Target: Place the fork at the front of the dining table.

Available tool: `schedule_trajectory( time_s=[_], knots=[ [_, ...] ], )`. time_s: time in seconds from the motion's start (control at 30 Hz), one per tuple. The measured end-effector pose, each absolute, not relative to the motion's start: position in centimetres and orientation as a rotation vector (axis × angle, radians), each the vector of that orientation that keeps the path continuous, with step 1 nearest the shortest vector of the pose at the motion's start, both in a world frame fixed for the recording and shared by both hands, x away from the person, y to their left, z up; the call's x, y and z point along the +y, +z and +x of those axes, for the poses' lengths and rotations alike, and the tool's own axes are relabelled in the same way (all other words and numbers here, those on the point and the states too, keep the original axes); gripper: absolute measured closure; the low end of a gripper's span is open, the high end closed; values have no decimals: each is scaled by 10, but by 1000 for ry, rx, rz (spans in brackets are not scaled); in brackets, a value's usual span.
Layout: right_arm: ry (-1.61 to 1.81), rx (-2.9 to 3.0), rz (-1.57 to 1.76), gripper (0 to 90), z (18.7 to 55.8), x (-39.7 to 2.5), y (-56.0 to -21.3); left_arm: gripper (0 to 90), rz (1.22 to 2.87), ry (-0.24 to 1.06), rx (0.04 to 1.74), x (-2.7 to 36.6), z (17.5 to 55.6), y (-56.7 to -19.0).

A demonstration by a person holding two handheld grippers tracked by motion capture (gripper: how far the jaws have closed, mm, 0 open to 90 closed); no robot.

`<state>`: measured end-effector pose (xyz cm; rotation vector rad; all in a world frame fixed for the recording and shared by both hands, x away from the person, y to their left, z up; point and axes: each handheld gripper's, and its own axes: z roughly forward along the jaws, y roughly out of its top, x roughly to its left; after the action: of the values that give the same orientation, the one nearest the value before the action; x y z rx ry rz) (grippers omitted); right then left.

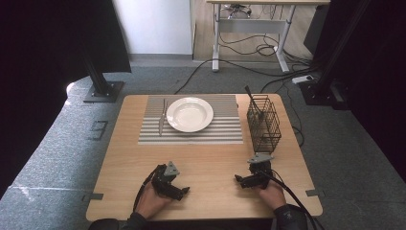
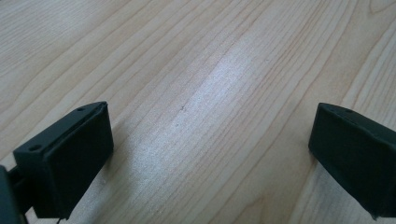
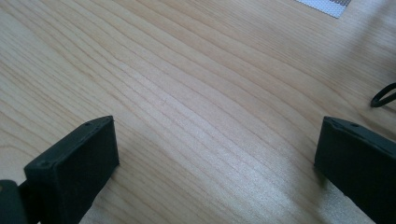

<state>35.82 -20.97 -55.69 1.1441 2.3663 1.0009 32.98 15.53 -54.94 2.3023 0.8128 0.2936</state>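
A white plate (image 1: 189, 114) sits on a grey striped placemat (image 1: 225, 132) at the table's far middle. A knife (image 1: 162, 117) lies on the mat just left of the plate. A black wire basket (image 1: 264, 125) stands at the far right with a dark-handled utensil (image 1: 253, 99) upright in it. My left gripper (image 1: 177, 184) rests near the front edge, left of centre, open over bare wood (image 2: 210, 140). My right gripper (image 1: 245, 175) rests right of centre, in front of the basket, open with only wood between its jaws (image 3: 217, 149).
The wooden table (image 1: 210, 163) has bare wood between the mat and the grippers. A corner of the placemat (image 3: 327, 4) and a black cable loop (image 3: 385, 95) show in the right gripper view. Beyond the table are stand bases, floor cables and a desk frame (image 1: 251, 28).
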Motion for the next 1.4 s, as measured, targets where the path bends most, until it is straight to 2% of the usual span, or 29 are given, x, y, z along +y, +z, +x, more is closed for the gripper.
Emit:
schedule_trajectory(
  time_s=[0.47,0.83,1.4],
  knots=[
    [1001,2366,1144,0,358,-210,-557,7,2278,239,801,155,338,-534],
    [1001,2366,1144,0,358,-210,-557,9,2265,224,719,133,357,-507],
    [1002,2365,1143,0,358,-210,-557,19,2283,272,610,92,398,-456]
  ],
)
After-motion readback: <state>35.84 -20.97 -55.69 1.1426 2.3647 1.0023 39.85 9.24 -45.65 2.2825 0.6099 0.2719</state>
